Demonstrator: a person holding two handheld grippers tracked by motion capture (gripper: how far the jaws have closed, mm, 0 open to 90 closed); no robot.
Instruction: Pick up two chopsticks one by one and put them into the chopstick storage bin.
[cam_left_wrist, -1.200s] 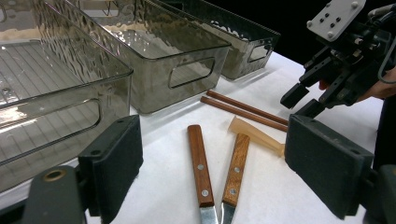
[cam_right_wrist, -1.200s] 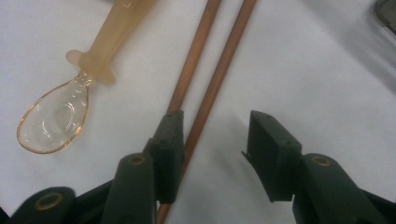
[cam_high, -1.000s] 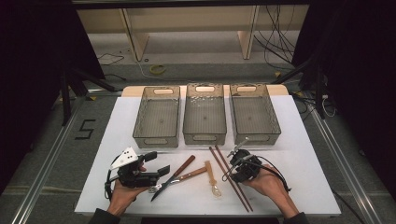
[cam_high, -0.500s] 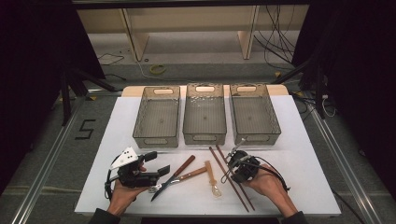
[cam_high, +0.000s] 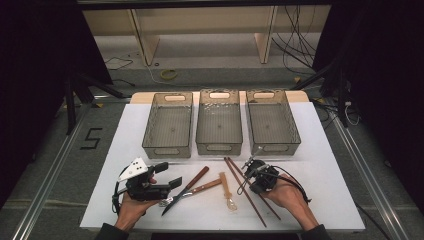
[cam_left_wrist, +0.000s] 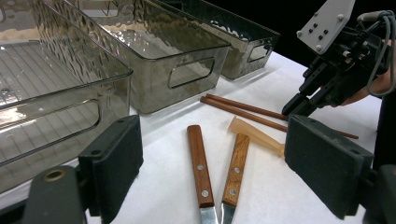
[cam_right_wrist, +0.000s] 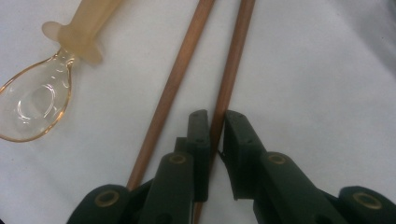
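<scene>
White sheeting covers the table (cam_high: 330, 150), which stands in a dark room with cables on the floor behind it. Three smoked transparent bins (cam_high: 219, 122) sit side by side along the far half of the sheet. The right gripper (cam_right_wrist: 215, 122) points down at a pair of wooden chopsticks (cam_right_wrist: 231, 65); its jaws have just been closing and now straddle one chopstick, pads at or almost at its sides, while the second chopstick (cam_right_wrist: 170, 88) lies just outside the left-hand pad in the right gripper view. A clear plastic spoon with a pale handle (cam_right_wrist: 44, 88) rests farther out on that same side, well clear of the fingertips. In the high view the right gripper (cam_high: 248, 165) sits over the upper part of the chopsticks (cam_high: 250, 200), in front of the right-hand bin. The left gripper (cam_left_wrist: 212, 163) is released, jaws spread wide with nothing between the pads; two wooden-handled knives (cam_left_wrist: 217, 165) lie on the sheet ahead of and between its fingers, not touched by them. In the high view the left gripper (cam_high: 169, 175) rests low on the table, held by the person's hand (cam_high: 131, 210)
</scene>
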